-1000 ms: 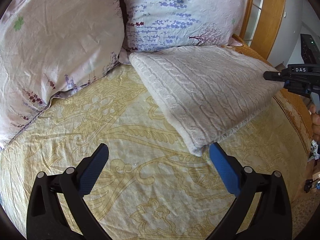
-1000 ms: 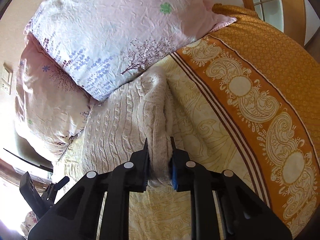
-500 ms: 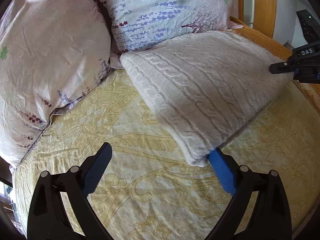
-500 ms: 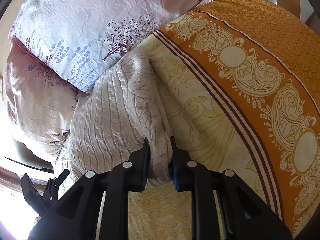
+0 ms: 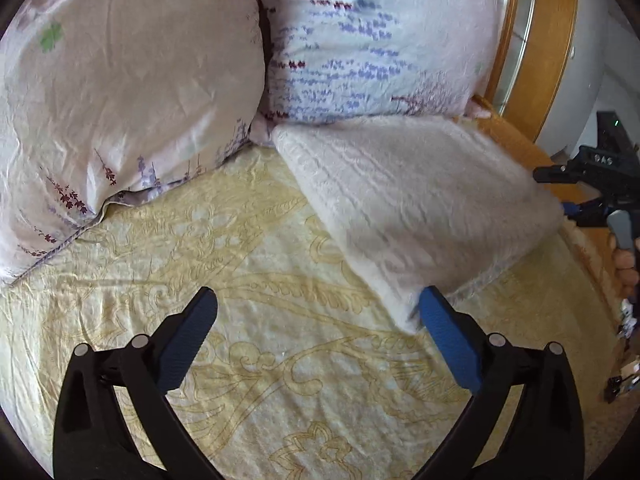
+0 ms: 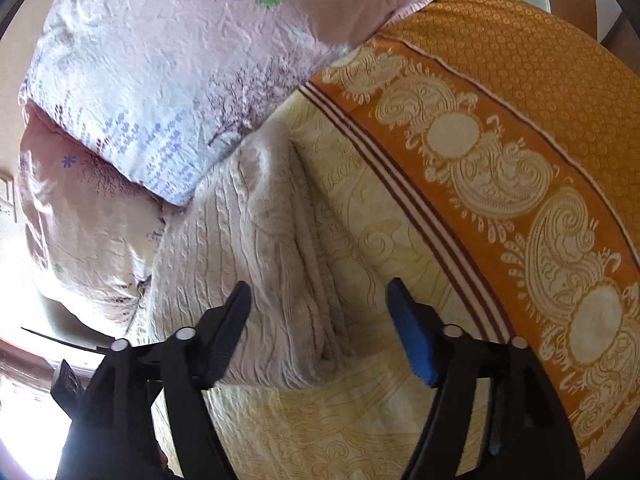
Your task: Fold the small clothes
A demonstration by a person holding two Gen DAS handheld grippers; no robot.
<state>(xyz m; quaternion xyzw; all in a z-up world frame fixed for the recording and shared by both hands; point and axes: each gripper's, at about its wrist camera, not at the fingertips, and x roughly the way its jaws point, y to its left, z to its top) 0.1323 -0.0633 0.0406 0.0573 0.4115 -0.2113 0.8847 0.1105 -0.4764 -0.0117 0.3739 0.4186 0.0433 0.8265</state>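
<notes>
A folded cream cable-knit garment (image 5: 420, 208) lies on the yellow bedspread (image 5: 248, 264), its far end against the pillows. My left gripper (image 5: 318, 296) hovers over the bedspread with its jaws opening wide. The garment's near corner lies just inside its right finger (image 5: 448, 336), not pinched. In the right wrist view the garment's (image 6: 256, 264) thick folded edge lies between the fingers of my right gripper (image 6: 318, 286). Those jaws are opening and the pads stand clear of the cloth. My right gripper (image 5: 556, 190) also shows at the garment's far right edge.
Two floral pillows (image 5: 132, 92) (image 5: 372, 36) lean at the head of the bed. An orange patterned border (image 6: 500, 168) runs along the bedspread's right side. A wooden frame (image 5: 540, 40) stands behind. A person's hand (image 5: 626, 264) is at the right edge.
My right gripper has let go of the garment's folded edge; its jaws have spread apart and the edge now rests on the bed. The left gripper shifted slightly and stays open.
</notes>
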